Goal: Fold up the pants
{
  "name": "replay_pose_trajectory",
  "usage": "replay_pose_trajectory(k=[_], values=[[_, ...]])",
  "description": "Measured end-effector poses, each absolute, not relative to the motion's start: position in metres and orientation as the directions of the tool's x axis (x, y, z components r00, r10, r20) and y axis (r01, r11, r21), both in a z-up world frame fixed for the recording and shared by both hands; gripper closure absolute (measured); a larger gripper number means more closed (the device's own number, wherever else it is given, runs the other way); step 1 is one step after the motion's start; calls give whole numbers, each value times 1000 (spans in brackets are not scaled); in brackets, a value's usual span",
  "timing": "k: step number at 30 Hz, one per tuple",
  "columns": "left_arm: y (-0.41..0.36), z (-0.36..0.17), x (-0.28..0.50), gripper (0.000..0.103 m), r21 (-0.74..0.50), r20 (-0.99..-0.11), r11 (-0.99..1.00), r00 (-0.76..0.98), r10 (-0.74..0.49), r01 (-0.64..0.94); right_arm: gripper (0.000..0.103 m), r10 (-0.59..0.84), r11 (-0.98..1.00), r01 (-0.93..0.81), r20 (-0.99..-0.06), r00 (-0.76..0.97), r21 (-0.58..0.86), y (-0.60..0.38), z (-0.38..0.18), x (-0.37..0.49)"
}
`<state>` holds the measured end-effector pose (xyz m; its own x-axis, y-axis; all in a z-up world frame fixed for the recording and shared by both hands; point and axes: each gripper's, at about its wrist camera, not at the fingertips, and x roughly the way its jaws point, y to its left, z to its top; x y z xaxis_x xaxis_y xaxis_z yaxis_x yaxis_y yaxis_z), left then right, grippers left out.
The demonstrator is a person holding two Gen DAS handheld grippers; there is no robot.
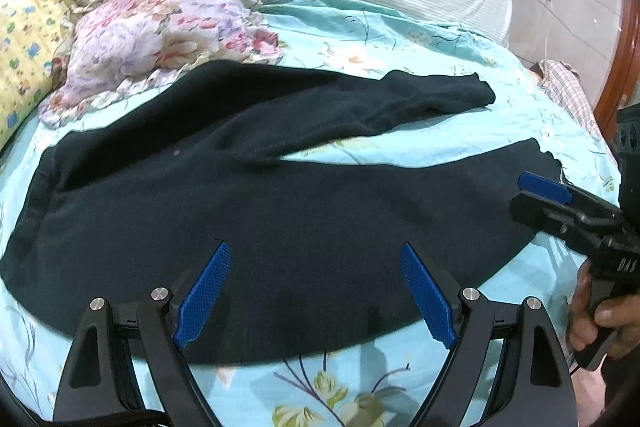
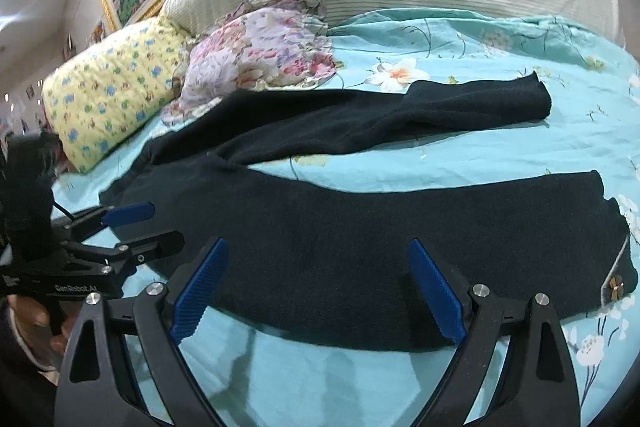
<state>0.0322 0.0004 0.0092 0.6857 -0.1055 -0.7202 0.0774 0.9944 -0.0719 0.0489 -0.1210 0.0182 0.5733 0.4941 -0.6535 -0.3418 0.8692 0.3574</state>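
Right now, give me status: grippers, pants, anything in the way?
Left gripper open, right gripper open, both empty over near leg. Pants flat on bedsheet, legs spread, unfolded. Floral cloth touching far edge.

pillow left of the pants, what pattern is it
The pillow is pale yellow with small blue and green floral prints, clearest in the right wrist view.

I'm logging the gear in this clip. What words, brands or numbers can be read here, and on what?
"GenRobot.AI": white print on the black body of the left tool, right wrist view.
"DAS": white letters on the black body of the right tool, left wrist view; it may be cut off.
Nothing readable on the pants.
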Motion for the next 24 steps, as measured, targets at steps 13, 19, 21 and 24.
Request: replay_pose_trajectory(k=[13, 19, 21, 24], values=[[-10, 26, 105, 16, -24, -746, 982, 651, -142, 188, 11, 438, 899, -261, -694, 572, 352, -158, 40, 114], [-12, 32, 153, 16, -7, -764, 972, 626, -156, 234, 11, 406, 912, -208, -715, 568, 353, -182, 43, 159], [-13, 34, 167, 16, 0, -767, 968, 622, -161, 250, 11, 386, 921, -188, -733, 561, 341, -191, 42, 175], [-12, 35, 193, 16, 1, -779, 963, 605, -168, 270, 11, 362, 930, -158, -746, 559, 333, -205, 40, 197]])
